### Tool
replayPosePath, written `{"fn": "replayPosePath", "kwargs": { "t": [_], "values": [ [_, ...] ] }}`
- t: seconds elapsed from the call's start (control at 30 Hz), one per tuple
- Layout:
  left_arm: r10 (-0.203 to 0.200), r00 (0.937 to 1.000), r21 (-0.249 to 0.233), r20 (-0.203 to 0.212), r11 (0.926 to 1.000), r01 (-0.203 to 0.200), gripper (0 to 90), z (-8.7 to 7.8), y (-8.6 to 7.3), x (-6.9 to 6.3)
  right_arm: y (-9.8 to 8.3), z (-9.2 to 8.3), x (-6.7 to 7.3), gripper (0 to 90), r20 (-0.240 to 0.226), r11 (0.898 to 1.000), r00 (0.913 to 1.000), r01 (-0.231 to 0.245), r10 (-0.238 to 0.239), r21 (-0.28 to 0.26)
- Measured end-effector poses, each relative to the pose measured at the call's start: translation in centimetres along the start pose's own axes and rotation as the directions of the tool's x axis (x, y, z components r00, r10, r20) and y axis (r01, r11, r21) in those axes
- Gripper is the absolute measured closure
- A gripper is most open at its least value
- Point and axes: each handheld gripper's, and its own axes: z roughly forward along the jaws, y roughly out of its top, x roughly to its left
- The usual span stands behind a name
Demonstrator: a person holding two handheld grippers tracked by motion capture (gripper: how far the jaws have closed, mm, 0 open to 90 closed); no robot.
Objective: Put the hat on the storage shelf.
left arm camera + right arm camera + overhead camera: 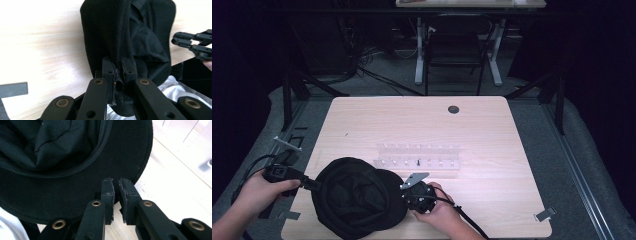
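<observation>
- Black hat [357, 197] at the near table [492, 130] edge, brim pinched by left gripper [117, 75].
- Right gripper [116, 192] just beside brim, slightly parted, gripping nothing.
- Clear rack [418, 156] beyond, one dark peg; seen from high view.
- Hat's folded lining [50, 142] in right gripper view.

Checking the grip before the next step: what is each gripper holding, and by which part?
The left gripper pinches the black hat by its brim edge. The right gripper holds nothing; its jaws stand slightly apart.
</observation>
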Motion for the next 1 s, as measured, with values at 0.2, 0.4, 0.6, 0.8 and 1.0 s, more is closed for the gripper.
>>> {"fn": "replayPosePath", "kwargs": {
  "t": [0.2, 0.4, 0.6, 0.8, 1.0],
  "values": [
    [-0.005, 0.9989, -0.001, 0.048, 1.0000, 0.005, 84.8, -0.9, 0.4, -1.1, -0.1, -0.4, -0.2, 79.8, 0.000, 1.000, 1.0000, 0.007, -0.007, 0.006],
    [0.001, 0.9987, -0.013, 0.051, 0.9999, 0.000, 84.9, -1.5, 0.9, -2.1, -0.4, -0.9, -0.5, 79.0, 0.010, 1.000, 0.9999, 0.006, -0.006, 0.010],
    [0.013, 0.9962, -0.021, 0.087, 0.9997, -0.011, 85.0, -2.4, 1.4, -3.6, -1.0, -1.5, -1.1, 78.7, 0.026, 1.000, 0.9996, -0.009, 0.009, 0.007],
    [0.020, 0.9928, -0.017, 0.118, 0.9997, -0.018, 85.0, -2.9, 1.6, -4.5, -1.5, -2.1, -1.7, 78.6, 0.037, 1.000, 0.9990, -0.023, 0.024, -0.009],
    [0.026, 0.9921, -0.011, 0.123, 0.9996, -0.025, 85.1, -3.3, 1.9, -5.3, -2.3, -2.8, -2.4, 78.3, 0.056, 0.998, 0.9966, -0.059, 0.061, -0.028]
  ]
}}
